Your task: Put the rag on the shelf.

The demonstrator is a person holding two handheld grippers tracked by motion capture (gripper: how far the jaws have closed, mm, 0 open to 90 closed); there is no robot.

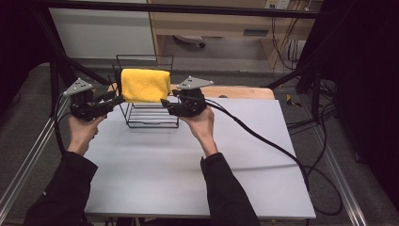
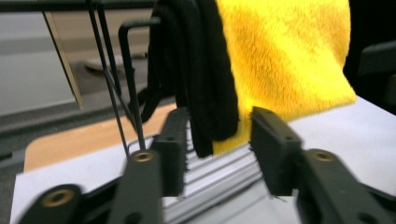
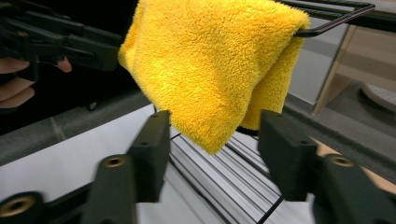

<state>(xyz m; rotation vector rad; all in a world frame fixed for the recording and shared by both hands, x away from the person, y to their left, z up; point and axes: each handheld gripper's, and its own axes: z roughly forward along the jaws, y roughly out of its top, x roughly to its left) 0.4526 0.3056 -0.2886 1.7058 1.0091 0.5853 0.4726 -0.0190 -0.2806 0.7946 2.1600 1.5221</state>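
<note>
Jaws of left gripper and right gripper part-open, empty, flanking yellow towel hung lengthwise over rack, both equally near.

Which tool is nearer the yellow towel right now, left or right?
Roughly even, with the right slightly nearer. The right tool sits at the yellow towel's lower right corner, whose tip hangs between its open jaws. The left tool is at the towel's left edge, jaws open.

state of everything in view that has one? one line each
yellow cloth: folded, draped over the top bar of the rack
black cloth: hanging on the rack beside the yellow cloth
rack: upright on the table
left gripper: open, at the cloth's edge
right gripper: open, at the cloth's other edge
</note>
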